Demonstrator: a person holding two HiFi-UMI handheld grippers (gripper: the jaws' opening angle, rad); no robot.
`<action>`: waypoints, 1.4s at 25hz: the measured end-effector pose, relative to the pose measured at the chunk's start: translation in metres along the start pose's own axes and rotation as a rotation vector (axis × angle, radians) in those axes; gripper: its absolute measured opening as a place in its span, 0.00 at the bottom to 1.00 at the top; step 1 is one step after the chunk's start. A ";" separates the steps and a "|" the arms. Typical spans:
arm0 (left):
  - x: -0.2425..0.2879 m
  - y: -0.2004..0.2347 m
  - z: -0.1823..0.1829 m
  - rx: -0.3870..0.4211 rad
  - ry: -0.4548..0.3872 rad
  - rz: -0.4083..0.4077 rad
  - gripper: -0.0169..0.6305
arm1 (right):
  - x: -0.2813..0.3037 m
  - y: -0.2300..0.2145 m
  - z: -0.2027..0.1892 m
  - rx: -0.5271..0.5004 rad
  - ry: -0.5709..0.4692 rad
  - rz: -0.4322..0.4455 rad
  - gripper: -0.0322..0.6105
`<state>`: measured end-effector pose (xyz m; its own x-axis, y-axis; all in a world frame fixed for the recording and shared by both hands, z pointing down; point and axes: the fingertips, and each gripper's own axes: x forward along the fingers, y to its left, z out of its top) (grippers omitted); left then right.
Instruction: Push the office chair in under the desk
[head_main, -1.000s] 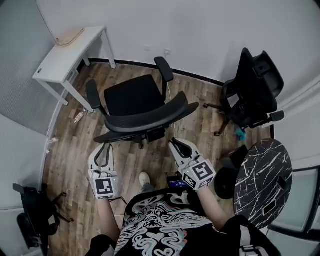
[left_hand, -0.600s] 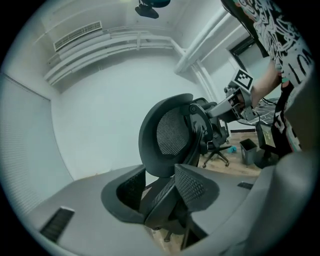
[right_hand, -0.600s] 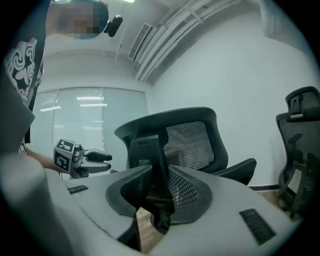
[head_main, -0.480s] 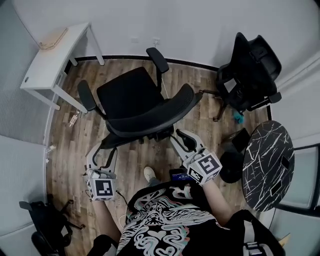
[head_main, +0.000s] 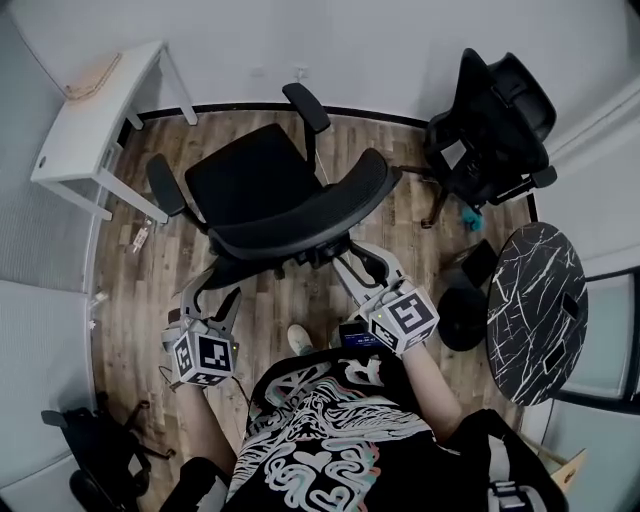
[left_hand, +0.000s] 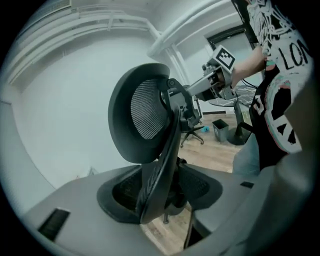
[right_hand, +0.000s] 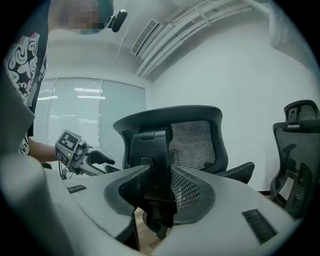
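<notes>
The black mesh office chair (head_main: 262, 192) stands mid-floor, its seat towards the white desk (head_main: 82, 112) at the upper left. My left gripper (head_main: 212, 296) hangs behind the lower left edge of the backrest. Its jaws have just been opening and stand wide, pressing on nothing. In the left gripper view the chair's back spine (left_hand: 161, 165) shows in the gap of the left gripper (left_hand: 162, 194). My right gripper (head_main: 366, 268) is open behind the backrest's right side. The spine (right_hand: 156, 165) lines up with the right gripper (right_hand: 160, 194); I cannot tell whether it touches.
A second black chair (head_main: 492, 128) stands at the upper right, with a small teal object on the floor beside it. A round marble-topped table (head_main: 536, 312) and a dark bin (head_main: 464, 314) stand at my right. A dark chair base (head_main: 92, 440) lies at the lower left.
The left gripper's jaws have spread much wider, and it has tipped downward and sunk a little. Both grippers now sit closer to the chair's back. The right gripper has barely shifted.
</notes>
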<state>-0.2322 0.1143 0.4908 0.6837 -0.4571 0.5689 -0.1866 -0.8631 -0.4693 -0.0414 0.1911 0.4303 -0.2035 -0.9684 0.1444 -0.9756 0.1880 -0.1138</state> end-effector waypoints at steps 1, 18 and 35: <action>0.002 -0.001 -0.003 0.013 0.019 -0.010 0.42 | 0.003 0.001 0.000 0.000 0.007 0.003 0.23; 0.020 -0.007 -0.016 0.113 0.133 -0.139 0.42 | 0.027 -0.008 0.001 -0.027 0.017 -0.051 0.23; 0.043 -0.015 -0.010 0.215 0.140 -0.188 0.29 | 0.041 -0.004 0.008 -0.102 0.030 -0.021 0.17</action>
<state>-0.2066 0.1051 0.5291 0.5858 -0.3322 0.7393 0.0972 -0.8767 -0.4710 -0.0451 0.1490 0.4288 -0.1837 -0.9673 0.1750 -0.9827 0.1847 -0.0102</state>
